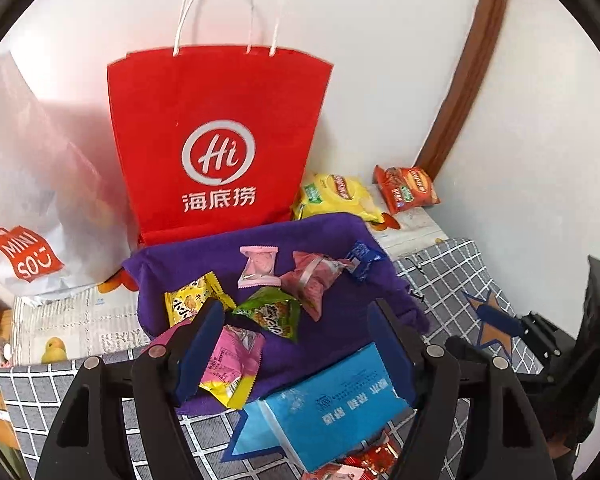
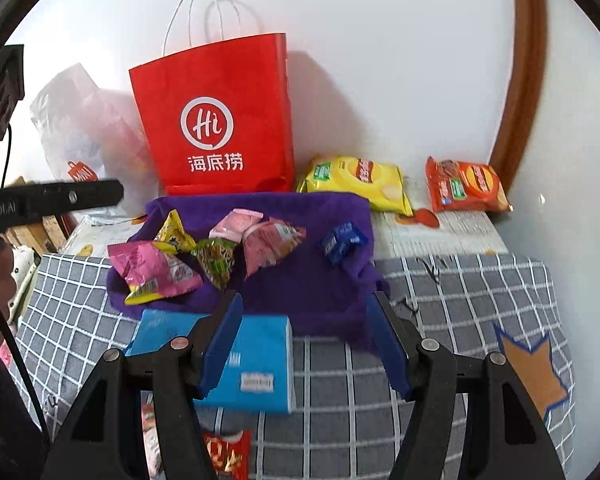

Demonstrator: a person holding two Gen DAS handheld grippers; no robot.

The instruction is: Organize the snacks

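Purple cloth (image 1: pixel 300 288): six snack packets; red paper bag (image 1: pixel 220 140) at 12 o'clock. Left gripper (image 1: pixel 296 344), right gripper (image 2: pixel 304 344): jaws apart, empty.

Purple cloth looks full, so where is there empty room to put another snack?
Free: the checked cover right of the purple cloth, before the star patch, and the cloth's near right part. Crowded: the cloth's left, packed with snack packets, and the blue pack in front.
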